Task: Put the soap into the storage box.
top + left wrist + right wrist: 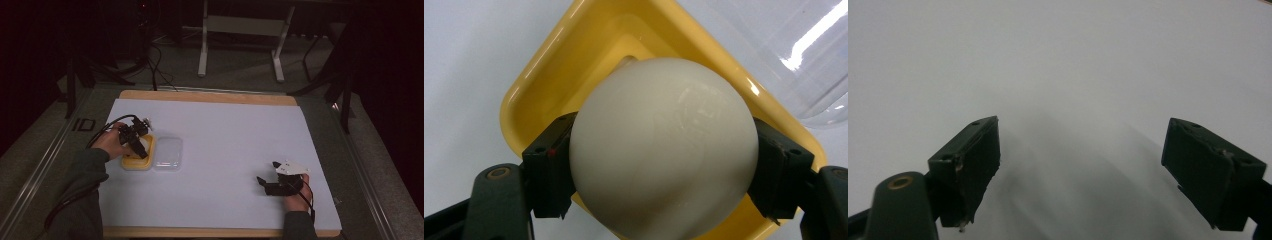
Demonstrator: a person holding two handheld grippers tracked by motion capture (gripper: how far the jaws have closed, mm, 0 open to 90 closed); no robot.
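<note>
A white ball (664,150) sits clamped between the two black jaws of the left gripper (664,170), one pad pressed to each side of it. The ball hangs directly over a yellow square tray (549,85); whether it touches the tray floor cannot be told. Just beside the tray lies a clear plastic lid (168,153), their edges near or touching. Both rest toward the left of the white table sheet (225,135), where the left gripper (136,141) reaches down. Well apart, near the front right, the right gripper (267,175) is held low over bare sheet, its jaws spread wide and gripping nothing
</note>
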